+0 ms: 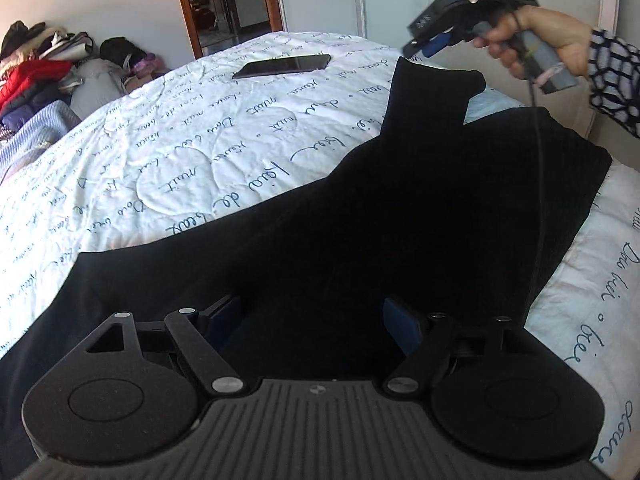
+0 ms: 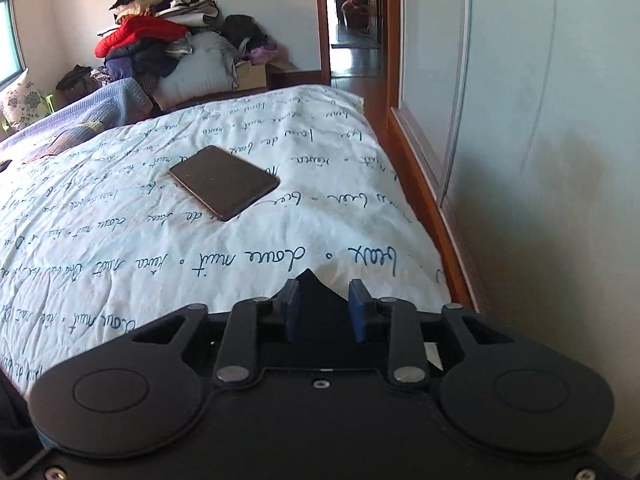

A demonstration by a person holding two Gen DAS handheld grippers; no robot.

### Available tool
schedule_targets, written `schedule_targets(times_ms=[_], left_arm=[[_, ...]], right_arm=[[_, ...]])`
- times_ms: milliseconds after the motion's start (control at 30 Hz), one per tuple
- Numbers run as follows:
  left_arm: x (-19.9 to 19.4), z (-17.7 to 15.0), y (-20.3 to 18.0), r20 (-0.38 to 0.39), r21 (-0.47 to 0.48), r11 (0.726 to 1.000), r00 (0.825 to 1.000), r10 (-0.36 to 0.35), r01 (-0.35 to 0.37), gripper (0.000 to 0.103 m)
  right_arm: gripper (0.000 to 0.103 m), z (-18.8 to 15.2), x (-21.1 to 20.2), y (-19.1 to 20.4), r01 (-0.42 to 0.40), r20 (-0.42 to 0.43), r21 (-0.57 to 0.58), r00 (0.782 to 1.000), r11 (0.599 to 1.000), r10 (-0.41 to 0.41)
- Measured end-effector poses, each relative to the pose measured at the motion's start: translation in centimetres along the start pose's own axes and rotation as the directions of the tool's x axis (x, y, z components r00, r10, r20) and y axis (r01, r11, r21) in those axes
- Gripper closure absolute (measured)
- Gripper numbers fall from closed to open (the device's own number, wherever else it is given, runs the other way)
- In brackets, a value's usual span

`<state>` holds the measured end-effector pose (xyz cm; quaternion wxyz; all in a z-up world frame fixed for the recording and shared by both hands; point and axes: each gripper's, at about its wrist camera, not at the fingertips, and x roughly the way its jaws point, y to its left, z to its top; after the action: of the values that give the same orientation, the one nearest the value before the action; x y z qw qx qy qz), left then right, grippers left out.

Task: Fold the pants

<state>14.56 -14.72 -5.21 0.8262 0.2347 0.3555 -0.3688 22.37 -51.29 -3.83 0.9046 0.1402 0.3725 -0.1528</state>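
Black pants (image 1: 400, 208) lie across the white script-printed quilt (image 1: 168, 152). My left gripper (image 1: 312, 320) hovers low over the near part of the pants, its blue pads wide apart and nothing between them. My right gripper (image 1: 424, 46) is at the far right, held by a hand, and lifts a corner of the pants (image 1: 432, 92) off the bed. In the right wrist view the right gripper (image 2: 325, 308) has its blue pads closed on a black point of the fabric (image 2: 316, 292).
A dark tablet (image 2: 224, 182) lies on the quilt (image 2: 120, 240) beyond the pants; it also shows in the left wrist view (image 1: 282, 66). A pile of clothes (image 2: 160, 48) sits behind the bed. A wardrobe wall (image 2: 540, 140) runs along the right. A doorway (image 2: 354, 16) opens at the back.
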Motion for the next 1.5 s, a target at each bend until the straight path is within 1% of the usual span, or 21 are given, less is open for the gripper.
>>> schedule_targets(times_ms=[33,133,200,233,300,400,600,667,700,733,767,800,833,900,967,1100,1167,1233,1300,1367,1500], left_arm=[[0.2,0.0,0.1,-0.002,-0.006,1.0,1.0,-0.002,0.002,0.019],[0.5,0.0,0.2,-0.009,-0.024,1.0,1.0,-0.02,0.019,0.016],[0.5,0.0,0.2,-0.009,-0.021,0.999,0.999,-0.031,0.031,0.016],[0.4,0.0,0.1,-0.006,-0.014,0.999,1.0,-0.03,0.03,0.017],[0.3,-0.2,-0.2,0.005,0.008,0.999,0.999,-0.033,0.033,0.02],[0.2,-0.2,-0.4,0.014,0.016,0.998,0.998,-0.068,0.068,0.028],[0.6,0.2,0.2,0.019,-0.059,0.989,0.99,-0.137,0.138,0.028],[0.6,0.4,0.1,0.022,-0.073,0.985,0.988,-0.155,0.156,0.029],[0.6,0.5,0.0,0.023,-0.074,0.984,0.986,-0.163,0.165,0.032],[0.6,0.6,-0.1,0.022,-0.076,0.983,0.986,-0.163,0.165,0.037],[0.5,0.7,-0.3,0.021,-0.077,0.984,0.987,-0.161,0.163,0.054],[0.4,0.9,-0.4,0.018,-0.078,0.984,0.987,-0.158,0.159,0.068],[0.3,1.0,-0.5,0.017,-0.085,0.983,0.987,-0.159,0.16,0.071],[-0.1,1.2,-0.5,0.032,-0.098,0.981,0.986,-0.164,0.166,0.089],[-0.6,1.4,-0.9,0.046,-0.087,0.985,0.988,-0.147,0.15,0.093],[-1.6,1.8,-1.6,0.069,-0.045,0.995,0.994,-0.081,0.085,0.095],[-2.5,1.6,-1.8,0.073,-0.024,0.994,0.992,-0.101,0.103,0.095],[-3.2,1.0,-2.3,0.071,0.023,0.993,0.991,-0.114,0.113,0.095],[-3.1,0.2,-3.3,0.051,0.078,0.992,0.993,-0.107,0.103,0.093],[-2.4,-0.4,-4.1,0.024,0.114,0.989,0.995,-0.096,0.093,0.092],[-1.1,-0.8,-4.5,-0.004,0.106,0.99,0.996,-0.089,0.089,0.093]], right_arm=[[0.053,0.2,0.6,0.2,0.006,-0.005,0.002,1.0,1.0,-0.006],[0.052,0.7,2.6,0.9,0.028,-0.049,-0.044,0.998,0.999,-0.03],[0.077,0.7,3.2,1.4,0.037,-0.078,-0.098,0.996,0.994,-0.045],[0.092,0.7,2.9,1.6,0.029,-0.08,-0.101,0.996,0.994,-0.037],[0.096,0.6,1.8,1.5,0.026,-0.048,-0.106,0.998,0.994,-0.031],[0.096,1.0,-0.7,1.4,0.021,0.025,-0.11,1.0,0.994,-0.018],[0.096,0.8,-9.2,0.2,0.005,0.197,-0.138,0.98,0.99,0.022],[0.096,0.3,-11.8,-0.6,0.022,0.238,-0.139,0.971,0.99,0.012],[0.096,0.0,-13.0,-1.0,0.028,0.253,-0.135,0.967,0.99,0.007],[0.097,-0.4,-14.3,-1.5,0.031,0.269,-0.127,0.963,0.991,0.004],[0.097,-0.8,-15.3,-2.0,0.032,0.28,-0.119,0.96,0.992,0.003],[0.097,-1.1,-16.1,-2.5,0.032,0.284,-0.113,0.959,0.993,0.002],[0.097,-1.5,-16.7,-2.9,0.034,0.284,-0.107,0.959,0.994,-0.003],[0.097,-2.4,-17.2,-3.4,0.055,0.274,-0.107,0.962,0.993,-0.024],[0.097,-3.1,-17.0,-3.8,0.073,0.256,-0.102,0.966,0.992,-0.044],[0.097,-4.3,-17.5,-5.0,0.055,0.272,-0.03,0.961,0.998,-0.045],[0.097,-5.9,-18.8,-5.5,0.052,0.3,0.002,0.953,0.999,-0.051],[0.097,-8.2,-19.8,-6.4,0.055,0.298,0.038,0.952,0.998,-0.064],[0.097,-10.9,-19.9,-7.8,0.049,0.257,0.093,0.964,0.994,-0.072],[0.097,-13.5,-19.2,-9.2,0.055,0.186,0.153,0.979,0.987,-0.083],[0.097,-17.4,-18.0,-11.0,0.052,0.098,0.259,0.992,0.965,-0.08]])
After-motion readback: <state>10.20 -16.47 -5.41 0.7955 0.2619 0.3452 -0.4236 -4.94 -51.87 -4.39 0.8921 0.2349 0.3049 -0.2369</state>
